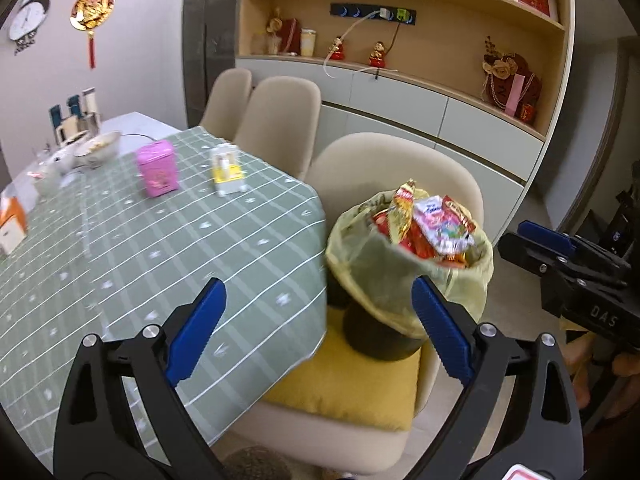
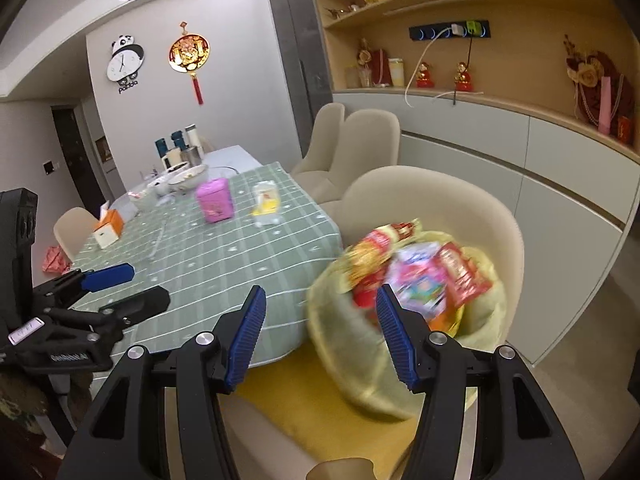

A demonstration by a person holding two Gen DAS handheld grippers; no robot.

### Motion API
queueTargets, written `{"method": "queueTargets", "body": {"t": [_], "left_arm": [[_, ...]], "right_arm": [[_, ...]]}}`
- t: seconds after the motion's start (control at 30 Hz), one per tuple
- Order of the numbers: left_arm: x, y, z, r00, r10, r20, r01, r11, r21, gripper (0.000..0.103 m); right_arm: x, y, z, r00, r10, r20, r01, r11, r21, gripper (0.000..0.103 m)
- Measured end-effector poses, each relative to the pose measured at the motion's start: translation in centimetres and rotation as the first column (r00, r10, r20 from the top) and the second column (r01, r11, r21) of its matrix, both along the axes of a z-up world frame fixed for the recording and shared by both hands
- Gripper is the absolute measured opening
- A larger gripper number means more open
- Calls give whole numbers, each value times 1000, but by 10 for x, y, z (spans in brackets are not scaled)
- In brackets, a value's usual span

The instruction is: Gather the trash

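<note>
Both tongs are wide open & hold nothing. The left tongs (image 1: 318, 330) hang over the near corner of the bench (image 1: 140, 248), w/ the trash bin (image 1: 404, 280) just past the right fingertip. The right tongs (image 2: 320, 338) hang a bit in front of the same bin (image 2: 372, 352), which sits on a yellow cushion (image 2: 320, 412) on the cream chair (image 2: 460, 196) right beside the bench. The bin has a pale yellow bag in it & is full to the top w/ shiny snack wrappers (image 1: 430, 224); some stick up over the rim. Far ahead of the left tongs, on the green cloth, stand a pink box (image 1: 157, 168) & a small yellow-white carton (image 1: 227, 170). I think most of the trash is in already, so the step now looks like going back for more, or else closing up the bag. If those 2 things are trash, the next move is a long reach across the bench, then a soft pinch so the carton doesn't tip. The bin view is blurry, so I can't tell how tight the pile sits; one more piece may slide off.
</note>
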State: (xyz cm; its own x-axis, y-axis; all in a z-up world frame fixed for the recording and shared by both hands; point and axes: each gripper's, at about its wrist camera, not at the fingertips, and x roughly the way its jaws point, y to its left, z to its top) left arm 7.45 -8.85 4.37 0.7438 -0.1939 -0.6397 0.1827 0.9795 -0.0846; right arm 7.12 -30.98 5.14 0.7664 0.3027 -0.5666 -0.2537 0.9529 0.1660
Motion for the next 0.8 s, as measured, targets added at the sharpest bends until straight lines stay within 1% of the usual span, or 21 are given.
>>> {"method": "queueTargets", "body": {"t": [0.1, 0.2, 0.23, 0.37, 0.47, 0.6, 0.8], "left_arm": [[-29, 18, 0, 999, 38, 14, -38, 999, 9, 89], [-56, 31, 2, 995, 88, 56, -91, 994, 58, 89], [-60, 34, 3, 993, 97, 63, -101, 993, 64, 89], [-83, 51, 9, 989, 131, 76, -135, 989, 55, 89], [-98, 58, 13, 986, 137, 94, -143, 988, 58, 89], [-112, 65, 17, 986, 137, 92, -142, 989, 48, 89], [-126, 70, 21, 987, 132, 97, -137, 989, 49, 89]], "right_arm": [[-26, 19, 1, 1000, -16, 6, 16, 1000, -18, 54], [-51, 37, -2, 1000, -26, 0, 26, 999, -31, 54], [-60, 44, -3, 1000, -21, 6, 21, 999, -33, 54], [-87, 66, -5, 999, -23, 35, 26, 996, -85, 54], [-102, 78, -5, 998, -33, 58, 38, 995, -96, 54], [-116, 84, -2, 996, -55, 72, 61, 995, -84, 54], [-122, 88, -1, 995, -72, 73, 77, 995, -68, 54]]}}
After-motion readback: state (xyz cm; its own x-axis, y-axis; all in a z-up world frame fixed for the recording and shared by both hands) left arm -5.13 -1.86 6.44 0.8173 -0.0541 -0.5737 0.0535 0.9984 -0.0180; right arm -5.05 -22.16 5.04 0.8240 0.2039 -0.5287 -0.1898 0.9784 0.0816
